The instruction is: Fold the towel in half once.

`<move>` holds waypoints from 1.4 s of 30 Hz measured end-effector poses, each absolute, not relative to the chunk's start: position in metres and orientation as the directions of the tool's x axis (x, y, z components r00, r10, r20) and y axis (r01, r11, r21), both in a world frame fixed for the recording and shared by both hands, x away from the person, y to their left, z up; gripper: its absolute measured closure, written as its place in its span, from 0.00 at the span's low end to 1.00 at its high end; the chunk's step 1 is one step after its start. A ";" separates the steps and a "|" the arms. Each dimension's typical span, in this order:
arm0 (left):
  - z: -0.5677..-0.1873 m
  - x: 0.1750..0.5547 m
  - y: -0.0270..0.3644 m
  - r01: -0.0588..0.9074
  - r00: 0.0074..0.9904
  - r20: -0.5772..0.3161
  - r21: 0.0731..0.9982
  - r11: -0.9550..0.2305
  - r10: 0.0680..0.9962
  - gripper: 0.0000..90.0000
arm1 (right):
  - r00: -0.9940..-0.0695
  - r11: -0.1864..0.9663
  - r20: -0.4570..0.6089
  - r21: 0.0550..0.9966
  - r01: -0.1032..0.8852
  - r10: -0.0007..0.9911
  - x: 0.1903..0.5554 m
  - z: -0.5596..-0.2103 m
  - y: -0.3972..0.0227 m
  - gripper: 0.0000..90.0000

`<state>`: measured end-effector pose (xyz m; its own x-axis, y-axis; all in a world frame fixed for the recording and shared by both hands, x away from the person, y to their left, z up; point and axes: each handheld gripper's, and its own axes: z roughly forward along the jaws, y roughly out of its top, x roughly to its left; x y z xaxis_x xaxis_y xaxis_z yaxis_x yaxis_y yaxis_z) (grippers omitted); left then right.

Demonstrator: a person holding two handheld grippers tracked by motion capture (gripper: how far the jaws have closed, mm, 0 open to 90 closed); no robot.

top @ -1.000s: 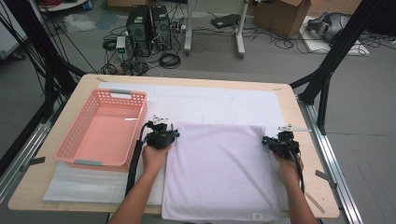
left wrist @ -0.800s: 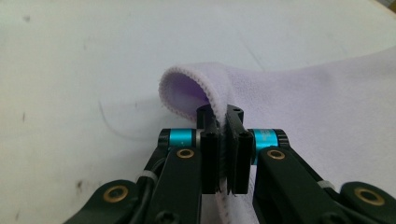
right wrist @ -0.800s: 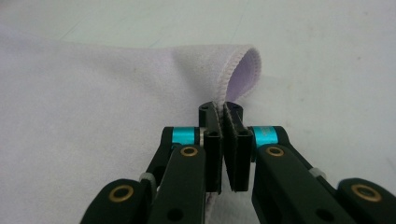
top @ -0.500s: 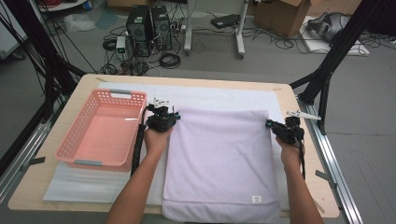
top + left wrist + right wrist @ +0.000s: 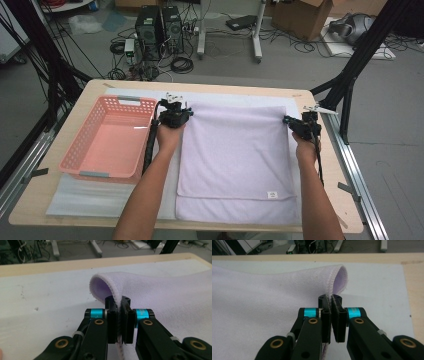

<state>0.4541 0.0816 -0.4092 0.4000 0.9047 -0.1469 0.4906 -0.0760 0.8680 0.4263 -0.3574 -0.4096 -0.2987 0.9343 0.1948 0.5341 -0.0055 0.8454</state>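
A lilac towel (image 5: 235, 155) lies spread on the white mat (image 5: 235, 97) in the middle of the table, a small label near its front edge. My left gripper (image 5: 176, 117) is shut on the towel's far left corner (image 5: 100, 285), which curls up past the closed jaws. My right gripper (image 5: 302, 125) is shut on the far right corner (image 5: 338, 278), the hemmed edge pinched between its pads and folded over in front. Both corners are lifted a little off the mat, and the towel's far edge stretches between the two grippers.
A pink plastic basket (image 5: 107, 140) stands at the left of the table, right beside my left hand. The mat's bare strip and the wooden table edge (image 5: 200, 85) lie beyond the towel. Cables, computers and stands sit on the floor behind.
Both grippers have moved away from the person toward the far side of the table, drawing the towel's far edge with them and laying it out longer.
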 end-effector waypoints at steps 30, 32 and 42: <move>-0.419 0.416 0.073 0.516 0.486 -0.275 0.857 -0.018 0.830 0.53 | -0.350 0.049 0.204 0.801 0.596 0.914 0.398 -0.404 -0.357 0.68; -0.418 0.408 0.073 0.498 0.493 -0.275 0.867 -0.009 0.826 0.53 | -0.371 0.075 0.185 0.808 0.585 0.910 0.392 -0.397 -0.354 0.66; -0.415 0.360 0.082 0.458 0.542 -0.236 0.887 -0.048 0.807 0.55 | -0.482 0.161 0.125 0.846 0.509 0.868 0.351 -0.378 -0.335 0.68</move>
<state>0.3605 0.0821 -0.4146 0.5419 0.8066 -0.2361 0.4584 -0.0483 0.8874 0.3509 -0.3348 -0.3782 -0.4815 0.8675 0.1249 0.5088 0.1606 0.8458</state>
